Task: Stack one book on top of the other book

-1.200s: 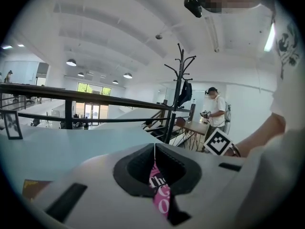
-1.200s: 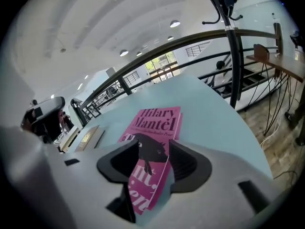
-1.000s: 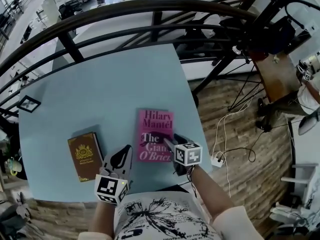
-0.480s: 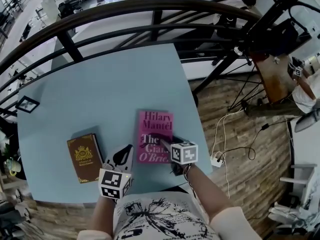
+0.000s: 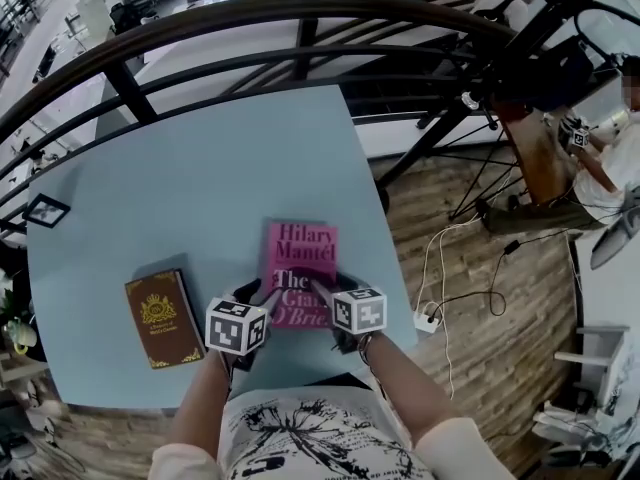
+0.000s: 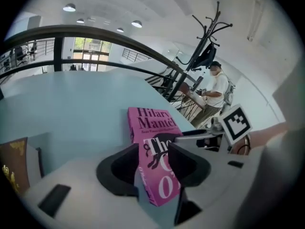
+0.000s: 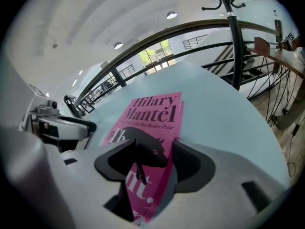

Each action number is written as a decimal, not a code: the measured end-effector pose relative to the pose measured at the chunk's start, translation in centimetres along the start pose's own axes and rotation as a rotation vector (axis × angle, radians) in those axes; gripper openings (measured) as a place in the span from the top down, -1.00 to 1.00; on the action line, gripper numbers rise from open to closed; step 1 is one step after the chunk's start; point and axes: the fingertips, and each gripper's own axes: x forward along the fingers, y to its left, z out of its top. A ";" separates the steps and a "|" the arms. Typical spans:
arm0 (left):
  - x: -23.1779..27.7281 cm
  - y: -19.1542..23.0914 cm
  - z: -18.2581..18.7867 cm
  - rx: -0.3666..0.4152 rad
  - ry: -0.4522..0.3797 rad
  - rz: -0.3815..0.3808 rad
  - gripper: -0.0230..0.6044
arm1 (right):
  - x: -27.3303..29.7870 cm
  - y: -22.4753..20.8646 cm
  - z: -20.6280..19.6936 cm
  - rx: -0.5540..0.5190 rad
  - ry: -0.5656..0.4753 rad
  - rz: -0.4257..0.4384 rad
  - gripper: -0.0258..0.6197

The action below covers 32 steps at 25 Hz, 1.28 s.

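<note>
Pink Hilary Mantel book (image 5: 300, 266) lies flat at the table's (image 5: 190, 188) 5 o'clock, with the brown book (image 5: 160, 318) at its 9. Your left gripper (image 6: 155, 167), jaws just opened, straddles the near-left corner. Your right gripper (image 7: 155, 163) gapes over the right edge, probably bracketing for a two-sided lift.

the person wears a white top (image 5: 310, 433) printed with black ink-like strokes, a winged, branching figure across the front, and pale sleeves (image 5: 455, 450). the left gripper (image 6: 155, 166) and the right gripper (image 7: 155, 163) have smooth pale grey bodies and black, curved jaws. each carries a white cube (image 5: 237, 326) with black square markers. both pairs of jaws have just been opening, an edge of the pink book (image 6: 152, 128) between each.
</note>
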 end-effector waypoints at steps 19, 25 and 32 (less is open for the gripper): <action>5.2 1.1 -3.4 -0.238 0.093 -0.049 0.19 | -0.1 0.0 -0.1 0.023 -0.012 0.006 0.21; 4.4 0.1 -4.7 -0.259 0.111 -0.038 0.19 | -1.1 0.4 -1.2 -0.015 0.045 -0.040 0.22; 2.5 -2.1 -7.4 -0.279 0.104 0.010 0.19 | -3.7 1.1 -3.5 0.030 0.081 -0.041 0.31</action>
